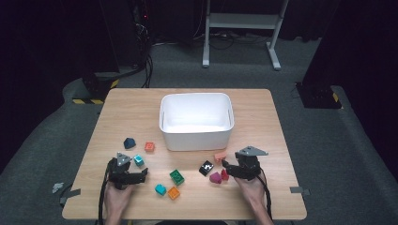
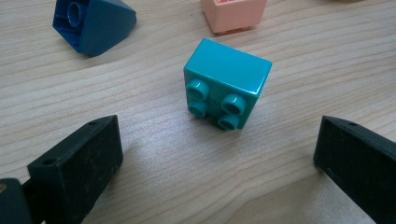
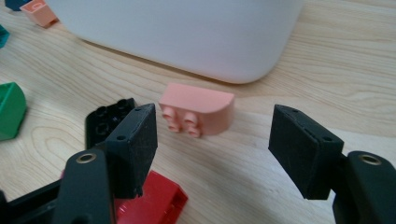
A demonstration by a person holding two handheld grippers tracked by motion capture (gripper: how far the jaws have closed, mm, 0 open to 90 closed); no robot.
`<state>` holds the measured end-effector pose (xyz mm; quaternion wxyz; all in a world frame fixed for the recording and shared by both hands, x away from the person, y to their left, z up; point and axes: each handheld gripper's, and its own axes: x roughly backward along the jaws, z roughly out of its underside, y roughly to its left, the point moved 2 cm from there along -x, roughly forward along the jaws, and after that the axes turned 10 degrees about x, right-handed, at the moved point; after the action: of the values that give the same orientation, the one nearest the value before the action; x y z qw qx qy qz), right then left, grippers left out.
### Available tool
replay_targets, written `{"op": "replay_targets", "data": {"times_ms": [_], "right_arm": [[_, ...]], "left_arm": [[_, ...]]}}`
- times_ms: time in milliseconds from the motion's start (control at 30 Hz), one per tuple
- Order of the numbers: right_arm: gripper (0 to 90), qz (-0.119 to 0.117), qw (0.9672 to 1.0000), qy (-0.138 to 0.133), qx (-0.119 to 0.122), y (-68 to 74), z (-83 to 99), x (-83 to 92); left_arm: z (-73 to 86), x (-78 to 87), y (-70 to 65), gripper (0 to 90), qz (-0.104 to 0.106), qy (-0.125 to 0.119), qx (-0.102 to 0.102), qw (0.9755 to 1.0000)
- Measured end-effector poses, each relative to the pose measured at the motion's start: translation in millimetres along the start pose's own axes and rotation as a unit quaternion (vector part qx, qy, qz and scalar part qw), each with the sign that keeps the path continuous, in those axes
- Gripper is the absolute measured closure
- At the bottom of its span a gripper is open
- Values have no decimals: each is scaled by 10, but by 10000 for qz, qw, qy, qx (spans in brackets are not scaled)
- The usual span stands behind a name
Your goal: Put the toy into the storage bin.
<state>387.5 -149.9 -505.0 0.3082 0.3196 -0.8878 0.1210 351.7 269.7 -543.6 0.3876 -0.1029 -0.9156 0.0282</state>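
Left hand-held gripper (image 2: 215, 154) agape | glossy studded teal brick (image 2: 227, 83) | possibly plastic

The table (image 2: 140, 154) is pale wood-look laminate with a fine printed grain, smooth and faintly sheened. On it the small teal studded plastic brick (image 2: 227, 84) is glossy, light glinting off its top edge. The dark blue sloped plastic brick (image 2: 93, 23) looks smooth and slightly shiny. The salmon-pink rounded plastic brick (image 3: 198, 109) has a duller, satin face, while the red plastic brick (image 3: 152, 200) gleams. The white plastic tub (image 3: 187, 32) is smooth and matt. The gripper pads (image 3: 306, 149) are black, matt and finely grainy.
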Motion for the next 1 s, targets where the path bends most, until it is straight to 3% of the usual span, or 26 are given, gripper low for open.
{"op": "replay_targets", "data": {"times_ms": [500,1000], "right_arm": [[319,-188,9993,319,95,74,-180,-238],[294,-15,9978,636,184,85,-204,-418]], "left_arm": [[0,1,1,13,-6,-3,1,10000],[0,1,0,14,-4,-3,3,10000]]}}
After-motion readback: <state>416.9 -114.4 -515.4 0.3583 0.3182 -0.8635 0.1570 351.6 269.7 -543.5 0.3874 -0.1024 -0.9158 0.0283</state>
